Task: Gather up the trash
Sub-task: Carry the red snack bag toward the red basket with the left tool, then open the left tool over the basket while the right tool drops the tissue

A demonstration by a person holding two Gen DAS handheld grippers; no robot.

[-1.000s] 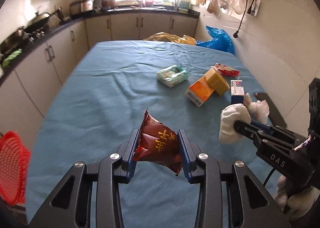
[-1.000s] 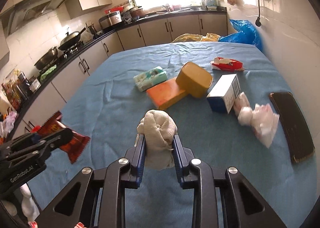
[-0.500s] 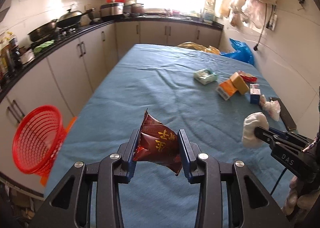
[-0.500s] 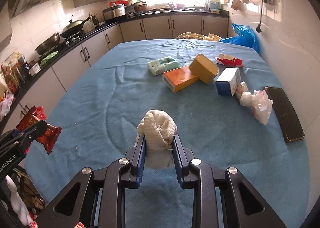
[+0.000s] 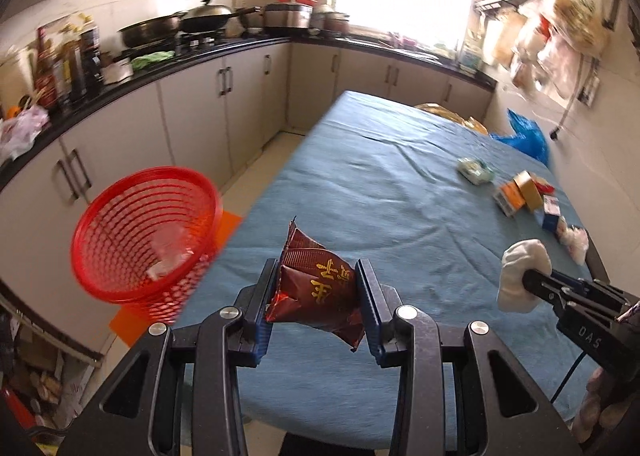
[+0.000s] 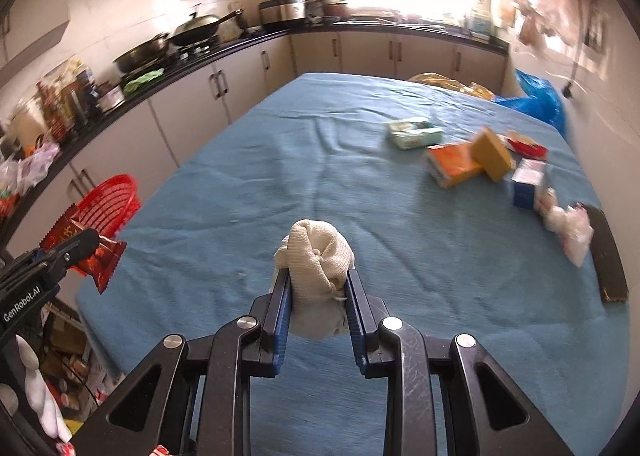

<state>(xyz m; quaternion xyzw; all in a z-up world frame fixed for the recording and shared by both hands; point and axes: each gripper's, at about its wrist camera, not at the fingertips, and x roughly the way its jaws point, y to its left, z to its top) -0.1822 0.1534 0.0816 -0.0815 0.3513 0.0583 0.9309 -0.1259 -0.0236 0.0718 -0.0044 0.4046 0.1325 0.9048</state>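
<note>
My left gripper (image 5: pixel 317 288) is shut on a dark red snack wrapper (image 5: pixel 316 288) and holds it above the near left edge of the blue table (image 5: pixel 380 191). A red mesh bin (image 5: pixel 144 232) with some clear trash inside stands on the floor to the left. My right gripper (image 6: pixel 316 292) is shut on a crumpled white cloth wad (image 6: pixel 316 260) above the table's near part. The left gripper with the wrapper (image 6: pixel 92 256) shows at the left of the right wrist view, in front of the bin (image 6: pixel 112 199).
Further along the table lie a green pack (image 6: pixel 414 131), an orange box (image 6: pixel 452 163), a yellow block (image 6: pixel 494 151), a blue-white box (image 6: pixel 526 181), a red wrapper (image 6: pixel 526 145), crumpled white plastic (image 6: pixel 568 223) and a dark phone (image 6: pixel 608 256). Kitchen cabinets (image 5: pixel 120 147) line the left side.
Both grippers have pulled back and swung left toward the table's near left edge, still holding their items. The red bin has come much closer and more central in the left wrist view.
</note>
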